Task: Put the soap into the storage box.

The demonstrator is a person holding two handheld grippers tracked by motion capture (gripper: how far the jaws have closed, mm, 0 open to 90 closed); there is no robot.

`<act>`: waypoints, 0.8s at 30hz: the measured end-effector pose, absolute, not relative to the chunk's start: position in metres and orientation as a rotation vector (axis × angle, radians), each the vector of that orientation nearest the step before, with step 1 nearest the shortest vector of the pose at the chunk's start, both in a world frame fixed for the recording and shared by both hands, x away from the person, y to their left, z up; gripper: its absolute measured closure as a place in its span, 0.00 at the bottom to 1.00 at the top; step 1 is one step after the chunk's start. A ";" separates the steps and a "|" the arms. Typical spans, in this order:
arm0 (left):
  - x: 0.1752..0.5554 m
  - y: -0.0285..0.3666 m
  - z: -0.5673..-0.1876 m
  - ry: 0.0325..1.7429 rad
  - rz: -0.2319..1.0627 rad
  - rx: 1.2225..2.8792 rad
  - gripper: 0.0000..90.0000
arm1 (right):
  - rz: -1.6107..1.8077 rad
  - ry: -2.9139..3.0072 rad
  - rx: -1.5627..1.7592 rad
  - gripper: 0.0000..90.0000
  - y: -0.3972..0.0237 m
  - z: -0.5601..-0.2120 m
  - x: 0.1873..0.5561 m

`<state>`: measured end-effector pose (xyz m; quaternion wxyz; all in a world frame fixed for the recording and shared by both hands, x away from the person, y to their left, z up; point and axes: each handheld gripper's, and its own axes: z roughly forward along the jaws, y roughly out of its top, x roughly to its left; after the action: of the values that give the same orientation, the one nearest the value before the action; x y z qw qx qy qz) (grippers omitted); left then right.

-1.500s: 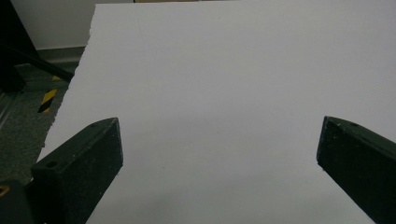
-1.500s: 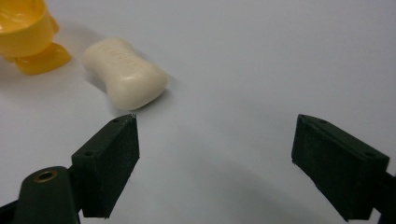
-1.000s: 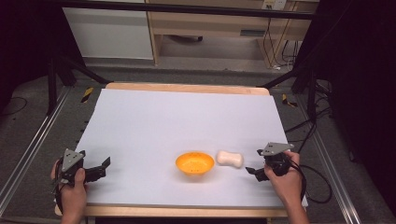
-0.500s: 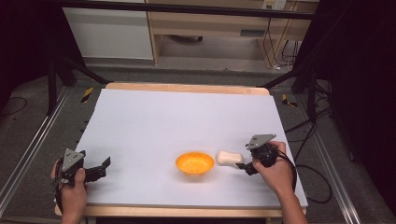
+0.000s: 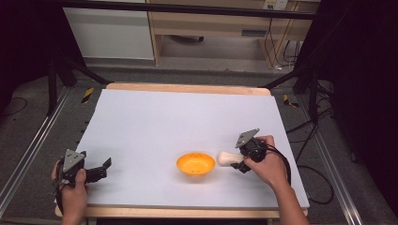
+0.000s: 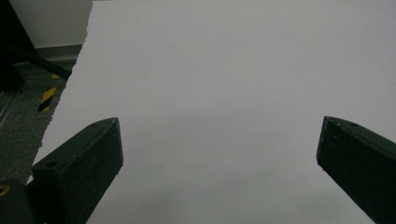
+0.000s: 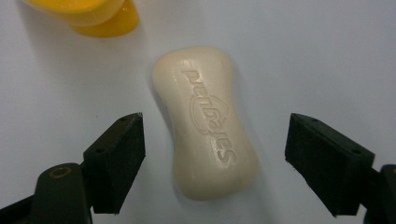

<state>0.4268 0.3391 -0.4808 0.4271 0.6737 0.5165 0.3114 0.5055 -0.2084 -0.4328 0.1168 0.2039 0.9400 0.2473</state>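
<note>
- The right gripper is hovering over the cream soap bar, which is lying flat on the white table just beside the orange bowl, at its right in the high view.
- Its jaws have just been closing, yet they are standing apart, one on each side of the bar, with bare table showing between each pad and the soap.
- The right gripper view is showing what the high view is blurring: the soap bar is waisted, with raised lettering on its top, and the orange bowl is sitting clear of it.
- The left gripper is resting near the table's front left corner, well apart from the soap.
- The left gripper view is showing its jaws spread wide over bare white table, gripping nothing.
</note>
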 end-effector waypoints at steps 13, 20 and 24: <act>0.427 0.339 -0.481 1.290 0.777 1.684 0.00 | 0.627 2.833 0.580 0.32 -0.193 -0.439 0.523; 0.427 0.339 -0.481 1.290 0.776 1.685 0.00 | 0.596 2.882 0.568 0.34 -0.189 -0.446 0.528; 0.427 0.339 -0.481 1.289 0.776 1.685 0.00 | 0.587 2.903 0.541 0.45 -0.187 -0.451 0.529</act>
<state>0.4270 0.3387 -0.4810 0.4272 0.6744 0.5161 0.3104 0.5290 -0.1866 -0.4509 0.0655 0.1794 0.9621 0.1947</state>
